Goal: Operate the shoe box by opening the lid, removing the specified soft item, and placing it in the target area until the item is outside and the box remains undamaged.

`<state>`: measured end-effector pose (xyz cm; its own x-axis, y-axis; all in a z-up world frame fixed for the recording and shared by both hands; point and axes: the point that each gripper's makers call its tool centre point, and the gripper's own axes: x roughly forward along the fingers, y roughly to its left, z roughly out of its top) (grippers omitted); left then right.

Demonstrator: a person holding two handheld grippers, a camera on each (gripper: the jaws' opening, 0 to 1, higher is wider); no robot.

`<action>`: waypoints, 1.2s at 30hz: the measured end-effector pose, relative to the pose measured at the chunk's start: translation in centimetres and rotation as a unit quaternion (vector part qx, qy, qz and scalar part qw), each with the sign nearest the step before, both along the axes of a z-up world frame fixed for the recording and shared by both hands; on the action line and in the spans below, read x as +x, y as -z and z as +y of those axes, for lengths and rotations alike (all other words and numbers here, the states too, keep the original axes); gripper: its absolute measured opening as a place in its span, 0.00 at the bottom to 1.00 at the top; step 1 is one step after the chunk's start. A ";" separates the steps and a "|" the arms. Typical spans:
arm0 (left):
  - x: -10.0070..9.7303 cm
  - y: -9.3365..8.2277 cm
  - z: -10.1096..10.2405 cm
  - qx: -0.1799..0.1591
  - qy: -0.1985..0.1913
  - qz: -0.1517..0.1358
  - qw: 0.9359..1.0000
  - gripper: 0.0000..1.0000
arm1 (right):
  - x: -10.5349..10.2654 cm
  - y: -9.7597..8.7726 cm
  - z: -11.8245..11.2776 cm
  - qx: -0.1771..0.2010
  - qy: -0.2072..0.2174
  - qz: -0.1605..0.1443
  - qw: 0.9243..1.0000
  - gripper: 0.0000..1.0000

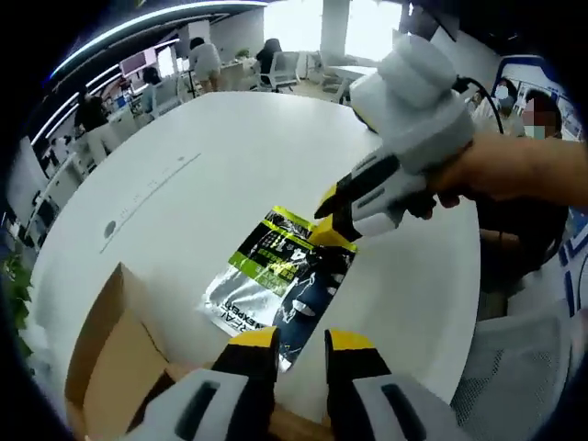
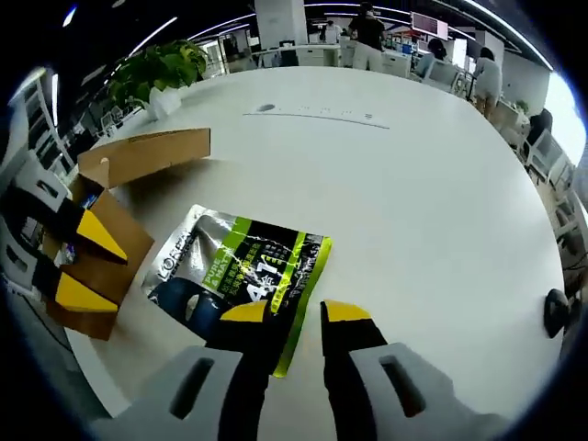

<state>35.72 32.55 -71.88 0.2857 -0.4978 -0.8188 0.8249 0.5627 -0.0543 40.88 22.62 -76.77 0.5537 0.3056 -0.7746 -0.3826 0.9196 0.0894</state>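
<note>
Right gripper: my jaws stand parted, yellow tips down at the near edge of the foil pouch. The left tip overlaps the pouch's near edge; I cannot tell whether it touches or only hovers. Nothing is pinched between them. In the left gripper view the same tool comes in from 2 o'clock, tips at the pouch's far corner.

Left gripper: jaws apart, holding nothing, above the near edge of the shoe box, pouch just beyond at 12 o'clock.

Pouch lies flat on the white table, outside the box, just beside it. Box sits at 9 o'clock in the right gripper view, lid open.

Judgement: removal done; placing step at its end. Next move calls for lifting the right jaws clear without dragging the pouch.

Hard to make out: box interior is hidden; no marked target area is visible; pouch print is only partly legible; box is cut off at the frame edge.
</note>
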 end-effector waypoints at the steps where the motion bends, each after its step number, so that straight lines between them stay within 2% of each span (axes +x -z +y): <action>1: -0.1 -0.3 0.0 -0.005 -0.002 -0.001 1.000 0.21 | -0.1 -0.3 0.1 0.001 0.000 -0.003 1.000 0.21; 10: -1.1 -2.8 1.2 -0.040 -0.021 -0.011 0.999 0.26 | -1.2 -2.9 0.3 0.001 -0.008 -0.029 1.000 0.29; 22: -2.8 -4.2 5.3 -0.063 -0.065 -0.010 0.996 0.28 | -3.7 -6.5 2.5 0.009 -0.035 -0.052 0.998 0.36; 27: -2.8 -5.0 7.5 -0.073 -0.087 -0.017 0.993 0.29 | -4.7 -7.8 4.2 0.010 -0.061 -0.062 0.996 0.39; 36: -2.6 -5.8 12.9 -0.064 -0.126 -0.035 0.989 0.31 | -5.9 -9.7 7.5 0.021 -0.103 -0.071 0.992 0.44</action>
<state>33.07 45.48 -66.10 0.4680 -0.5019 -0.7274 0.6637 0.7430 -0.0856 35.01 30.13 -67.10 0.5785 0.4537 -0.6779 -0.5732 0.8173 0.0579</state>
